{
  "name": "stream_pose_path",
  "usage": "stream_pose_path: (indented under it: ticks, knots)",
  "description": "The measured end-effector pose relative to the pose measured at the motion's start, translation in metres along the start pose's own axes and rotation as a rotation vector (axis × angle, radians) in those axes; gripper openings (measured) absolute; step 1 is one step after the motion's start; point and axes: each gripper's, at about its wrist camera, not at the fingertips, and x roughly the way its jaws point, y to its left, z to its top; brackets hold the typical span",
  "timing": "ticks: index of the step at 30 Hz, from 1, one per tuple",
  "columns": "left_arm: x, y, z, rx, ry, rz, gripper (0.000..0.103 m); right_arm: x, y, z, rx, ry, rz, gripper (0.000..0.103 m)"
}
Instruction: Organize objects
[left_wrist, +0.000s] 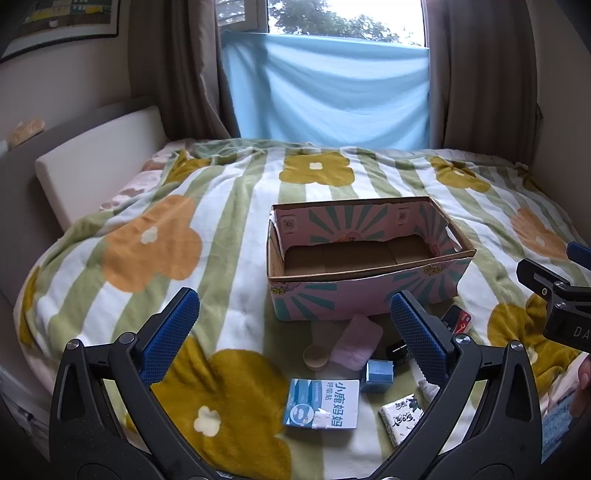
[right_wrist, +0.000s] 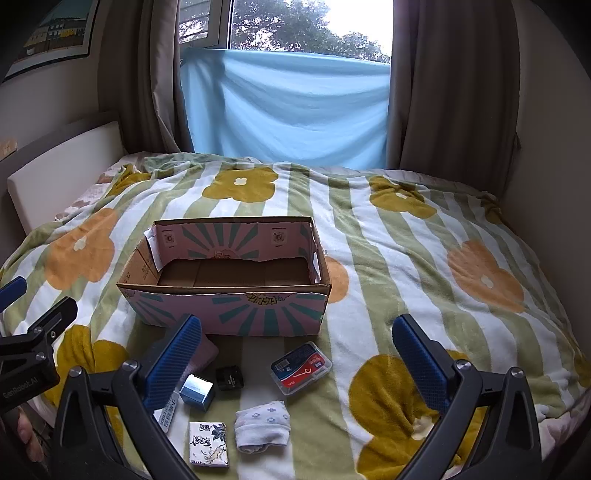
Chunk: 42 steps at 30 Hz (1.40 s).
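Observation:
An open pink and teal cardboard box (left_wrist: 369, 291) (right_wrist: 229, 306) stands empty on the flowered blanket. In front of it lie small objects: a blue and white packet (left_wrist: 321, 404), a round cream lid (left_wrist: 316, 358), a pink cloth (left_wrist: 356, 343), a small blue box (left_wrist: 376, 376) (right_wrist: 197, 392), a black cube (right_wrist: 229, 377), a tissue pack (left_wrist: 400, 415) (right_wrist: 207, 445), a floss pick case (right_wrist: 301, 367) and rolled white socks (right_wrist: 263, 426). My left gripper (left_wrist: 295, 332) is open above them. My right gripper (right_wrist: 297, 354) is open above them too. Neither holds anything.
The blanket (right_wrist: 424, 258) covers the whole bed. A white headboard (left_wrist: 92, 162) is at the left. Brown curtains and a blue sheet (right_wrist: 284, 110) hang at the window behind. The right gripper's body (left_wrist: 554, 295) shows at the left wrist view's right edge.

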Motion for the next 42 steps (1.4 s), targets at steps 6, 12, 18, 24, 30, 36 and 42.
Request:
stream_pose_path:
  ticks: [6, 12, 18, 24, 30, 36, 42]
  knots:
    - [-0.005, 0.002, 0.003, -0.007, -0.004, -0.007, 0.103, -0.001, 0.000, 0.000, 0.000, -0.001, -0.002, 0.102]
    - [-0.006, -0.002, 0.004, -0.002, -0.001, -0.008, 0.103, -0.002, 0.000, 0.001, 0.002, -0.001, 0.000, 0.102]
    - [-0.007, -0.001, 0.004, -0.017, 0.005, -0.017, 0.103, -0.003, 0.000, 0.001, 0.003, -0.002, 0.001, 0.102]
    - [-0.007, -0.002, 0.005, -0.013, 0.000, -0.014, 0.103, -0.003, -0.001, 0.001, 0.002, -0.002, 0.003, 0.102]
    - [-0.010, -0.003, 0.006, -0.006, -0.007, -0.009, 0.103, -0.010, 0.001, 0.002, -0.001, -0.007, 0.007, 0.102]
    - [-0.011, -0.004, 0.005, -0.005, -0.004, -0.017, 0.103, -0.011, 0.003, 0.003, 0.000, -0.003, 0.012, 0.102]
    - [-0.012, -0.005, 0.005, -0.015, -0.002, -0.030, 0.103, -0.011, 0.002, 0.002, -0.001, -0.007, 0.012, 0.102]
